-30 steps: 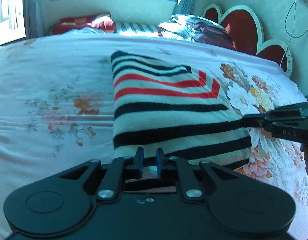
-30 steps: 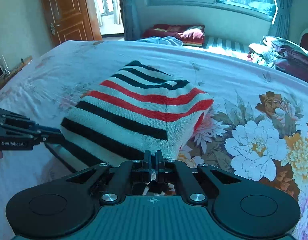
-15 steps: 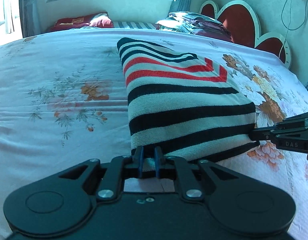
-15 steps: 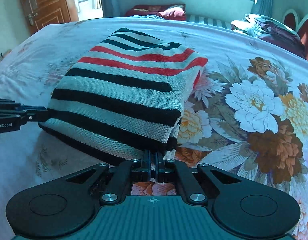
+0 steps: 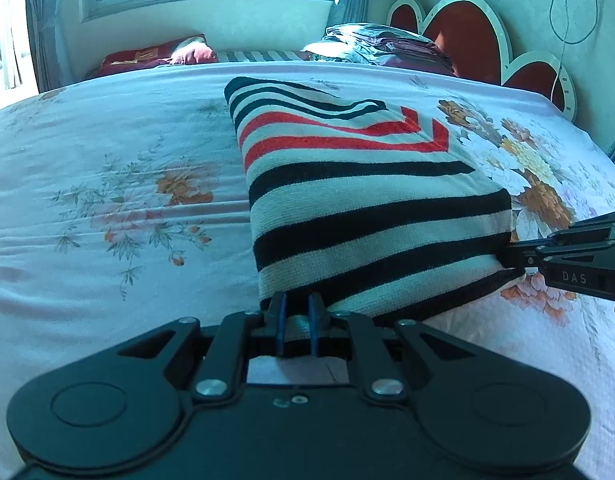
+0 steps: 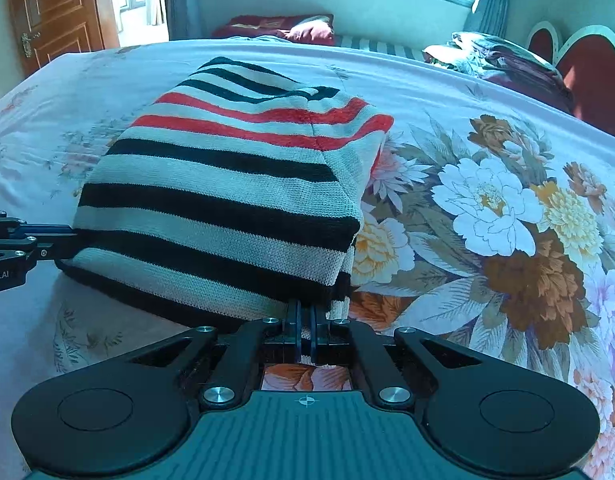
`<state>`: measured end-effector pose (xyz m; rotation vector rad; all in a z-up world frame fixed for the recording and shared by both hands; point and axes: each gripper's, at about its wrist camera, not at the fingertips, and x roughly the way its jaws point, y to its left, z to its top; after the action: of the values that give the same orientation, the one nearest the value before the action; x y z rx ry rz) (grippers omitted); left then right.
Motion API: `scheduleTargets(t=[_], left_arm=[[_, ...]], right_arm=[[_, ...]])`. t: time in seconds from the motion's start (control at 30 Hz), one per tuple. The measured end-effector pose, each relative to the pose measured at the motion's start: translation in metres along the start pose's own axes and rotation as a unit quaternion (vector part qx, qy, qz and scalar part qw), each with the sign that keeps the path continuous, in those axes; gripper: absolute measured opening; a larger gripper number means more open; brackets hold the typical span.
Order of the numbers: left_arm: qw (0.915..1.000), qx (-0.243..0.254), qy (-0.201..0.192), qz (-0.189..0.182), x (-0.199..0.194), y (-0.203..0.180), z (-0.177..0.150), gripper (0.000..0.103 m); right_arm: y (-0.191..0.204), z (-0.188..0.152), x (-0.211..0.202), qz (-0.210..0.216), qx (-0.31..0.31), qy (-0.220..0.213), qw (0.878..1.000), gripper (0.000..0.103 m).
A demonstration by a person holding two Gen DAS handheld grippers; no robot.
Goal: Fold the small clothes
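Since a sec ago both grippers have come down w/ the near edge of the striped sweater [image 5: 359, 200], so the raised fold now sits lower over the bed [image 5: 107, 184], which fills both views under a floral sheet. The sweater, black, cream & red stripes, lies mid-bed, already folded over; its long axis runs away from the cameras toward the window. Its near edge is just above the sheet, pinched at both corners. Left gripper [image 5: 295, 316] is nearly closed on the near-left corner, knit visible between its blue pads. Right gripper [image 6: 305, 330] is closed tight on the near-right corner, thin fabric between the jaws. Both hands are equally near; the garment lies straight ahead of each, so the coming move looks like setting the edge down & letting go. Left view alone shows the headboard [image 5: 467, 36]; right view alone shows the door [image 6: 55, 12].
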<state>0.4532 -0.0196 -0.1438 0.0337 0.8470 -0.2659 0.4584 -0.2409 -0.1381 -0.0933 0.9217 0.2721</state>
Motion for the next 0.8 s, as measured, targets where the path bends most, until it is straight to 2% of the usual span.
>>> scheduleTargets(t=[0.33,0.37,0.4,0.43,0.47,0.5,0.53,0.57,0.6,0.63,0.67,0.7,0.77,0.8], left_arm=[[0.9993,0.036,0.014,0.006,-0.004,-0.006,0.005,0.009],[0.9996,0.028,0.010,-0.002,-0.010,-0.003,0.008,0.016],[0.9997,0.019,0.003,-0.012,-0.016,0.000,0.009,0.038],[0.9997,0.010,-0.009,-0.019,-0.023,0.003,0.009,0.059],[0.9996,0.007,-0.026,-0.007,-0.029,0.003,0.009,0.101],[0.9988,0.015,-0.047,0.002,-0.034,0.002,0.007,0.094],[0.9988,0.020,-0.044,0.000,-0.034,0.002,0.009,0.088],[0.9994,0.013,-0.032,-0.005,-0.030,0.003,0.012,0.075],[0.9996,-0.002,-0.027,-0.007,-0.026,0.006,0.016,0.065],[0.9995,-0.017,-0.025,-0.011,-0.021,0.009,0.021,0.062],[0.9993,-0.026,-0.024,-0.012,-0.016,0.011,0.025,0.056],[0.9991,-0.035,-0.022,-0.006,-0.009,0.013,0.031,0.055],[0.9990,-0.042,-0.014,0.002,0.003,0.014,0.041,0.059],[0.9989,-0.046,-0.011,0.008,0.009,0.014,0.046,0.068]], right_arm=[[0.008,0.002,-0.001,-0.021,0.002,0.009,1.000,0.001],[0.008,0.004,-0.003,-0.021,0.000,0.016,1.000,0.001],[0.009,0.006,-0.012,-0.019,0.001,0.013,1.000,0.001],[0.009,0.006,-0.027,-0.018,0.006,-0.011,1.000,0.001],[0.007,0.004,-0.039,-0.020,0.013,-0.037,0.999,0.007],[0.004,0.001,-0.048,-0.020,0.026,-0.050,0.998,0.019],[0.000,0.001,-0.050,-0.016,0.039,-0.048,0.998,0.059],[-0.004,0.001,-0.052,-0.007,0.047,-0.057,0.997,0.070],[-0.005,0.003,-0.053,0.004,0.046,-0.068,0.997,0.069],[-0.006,0.006,-0.050,0.003,0.041,-0.072,0.997,0.058],[-0.008,0.011,-0.046,0.001,0.039,-0.073,0.997,0.036],[-0.010,0.017,-0.040,0.003,0.042,-0.071,0.997,0.027],[-0.017,0.029,-0.030,0.017,0.056,-0.078,0.995,0.024],[-0.020,0.034,-0.026,0.020,0.055,-0.085,0.995,0.024]])
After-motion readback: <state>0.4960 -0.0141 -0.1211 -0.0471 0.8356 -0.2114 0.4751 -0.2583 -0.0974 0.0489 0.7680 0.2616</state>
